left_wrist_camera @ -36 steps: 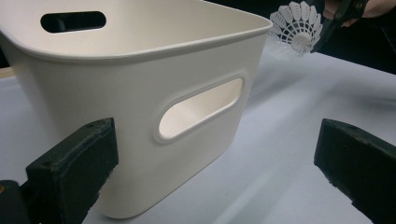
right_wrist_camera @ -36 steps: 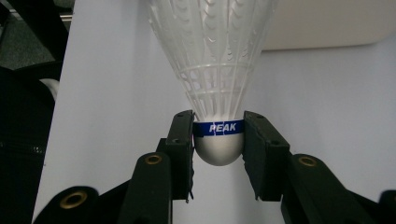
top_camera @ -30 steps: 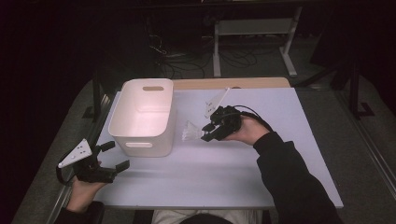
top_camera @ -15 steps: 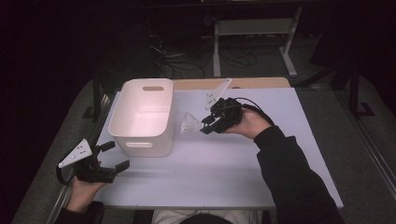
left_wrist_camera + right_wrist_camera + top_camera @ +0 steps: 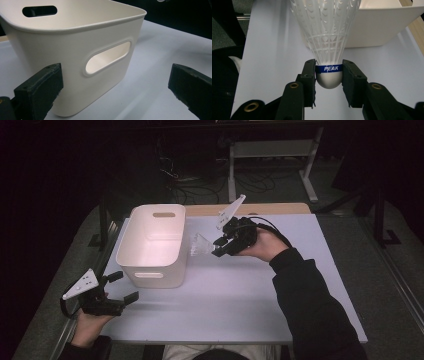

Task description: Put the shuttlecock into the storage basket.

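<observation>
A: Left side?
B: Left hand-held gripper jaws spread, nothing in them, low at the surface edge near the white bin.
A: Right?
B: Right hand-held gripper pinching the shuttlecock by its cork, above the surface, just right of the bin.

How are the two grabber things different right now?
The right gripper has its jaws shut on the cork of a white shuttlecock, held up beside the white bin. The left gripper holds nothing, jaws wide open, low near the table's front corner. Both are black, and each is hand-held.
</observation>
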Tool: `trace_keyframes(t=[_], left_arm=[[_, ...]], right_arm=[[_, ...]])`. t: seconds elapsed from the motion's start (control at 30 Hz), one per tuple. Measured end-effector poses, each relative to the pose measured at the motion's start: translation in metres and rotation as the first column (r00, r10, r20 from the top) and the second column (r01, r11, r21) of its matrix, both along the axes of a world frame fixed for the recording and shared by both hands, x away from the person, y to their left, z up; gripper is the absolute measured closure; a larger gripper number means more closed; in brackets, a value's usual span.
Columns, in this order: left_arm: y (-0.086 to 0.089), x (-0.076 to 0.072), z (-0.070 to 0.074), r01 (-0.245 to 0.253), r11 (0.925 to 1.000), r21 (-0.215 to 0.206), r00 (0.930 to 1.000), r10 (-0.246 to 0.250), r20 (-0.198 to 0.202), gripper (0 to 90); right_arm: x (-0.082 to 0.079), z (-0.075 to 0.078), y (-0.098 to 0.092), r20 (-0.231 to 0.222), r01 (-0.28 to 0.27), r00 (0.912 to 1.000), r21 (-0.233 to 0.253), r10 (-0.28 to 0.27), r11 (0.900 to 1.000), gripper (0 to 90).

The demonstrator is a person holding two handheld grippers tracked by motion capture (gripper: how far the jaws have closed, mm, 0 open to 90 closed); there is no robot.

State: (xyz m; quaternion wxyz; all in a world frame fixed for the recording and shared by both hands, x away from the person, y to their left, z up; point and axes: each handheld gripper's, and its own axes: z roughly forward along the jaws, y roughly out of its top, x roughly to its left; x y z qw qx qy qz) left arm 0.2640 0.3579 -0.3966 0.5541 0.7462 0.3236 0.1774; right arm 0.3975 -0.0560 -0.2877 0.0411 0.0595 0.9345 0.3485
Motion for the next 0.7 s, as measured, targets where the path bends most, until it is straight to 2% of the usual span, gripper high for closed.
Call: trace_keyframes(t=[0.7], left_arm=[[0.000,0.000,0.000,0.002,1.0000,-0.001,1.0000,-0.002,0.001,0.0]], right_arm=[[0.011,0.020,0.012,0.016,-0.003,0.9999,0.011,0.003,1.000,63.8]])
